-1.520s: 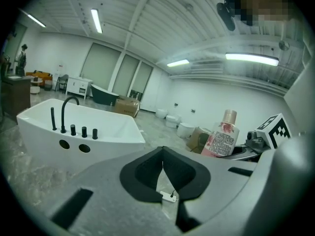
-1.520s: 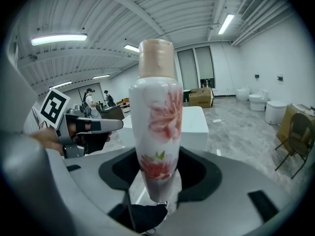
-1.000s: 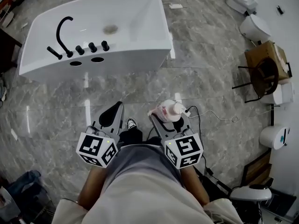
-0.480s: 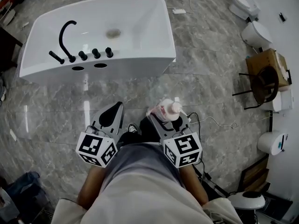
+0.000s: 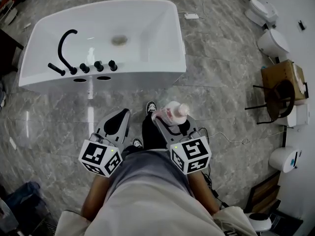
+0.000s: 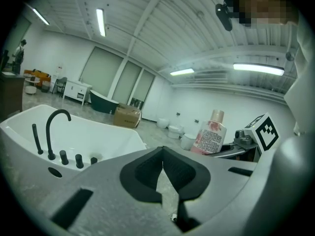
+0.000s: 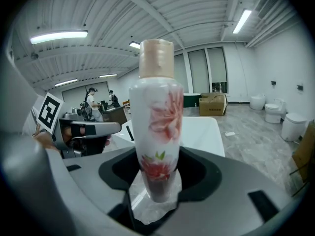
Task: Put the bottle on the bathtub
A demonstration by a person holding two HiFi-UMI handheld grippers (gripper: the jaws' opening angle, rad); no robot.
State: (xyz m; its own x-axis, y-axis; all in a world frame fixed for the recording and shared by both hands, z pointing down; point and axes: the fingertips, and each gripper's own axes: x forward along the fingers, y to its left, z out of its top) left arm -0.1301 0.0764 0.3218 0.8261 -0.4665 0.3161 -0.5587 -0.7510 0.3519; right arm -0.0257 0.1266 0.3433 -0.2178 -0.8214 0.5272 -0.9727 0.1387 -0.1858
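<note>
A white bottle (image 5: 172, 113) with a pink flower print and a beige cap stands upright in my right gripper (image 5: 170, 124), which is shut on its lower body. In the right gripper view the bottle (image 7: 156, 127) fills the middle between the jaws of the right gripper (image 7: 156, 181). The white bathtub (image 5: 142, 68) lies ahead on the grey floor, a short way beyond the bottle, with a black faucet (image 5: 66, 41) on its near-left ledge. My left gripper (image 5: 119, 118) is shut and holds nothing. The left gripper view shows the left gripper (image 6: 162, 156), the bathtub (image 6: 113, 139) and the bottle (image 6: 210, 134).
White toilets (image 5: 273, 41) line the right wall, beside a cardboard box (image 5: 280, 68) and a dark chair (image 5: 275, 90). A cable (image 5: 231, 140) runs over the floor at right. A power strip (image 5: 192, 16) lies behind the tub. The person's shoe (image 5: 151, 106) is just left of the bottle.
The person has stepped toward the bathtub, one foot now forward. Both grippers and the held bottle are nearer the tub's front wall. Neither grip has changed.
</note>
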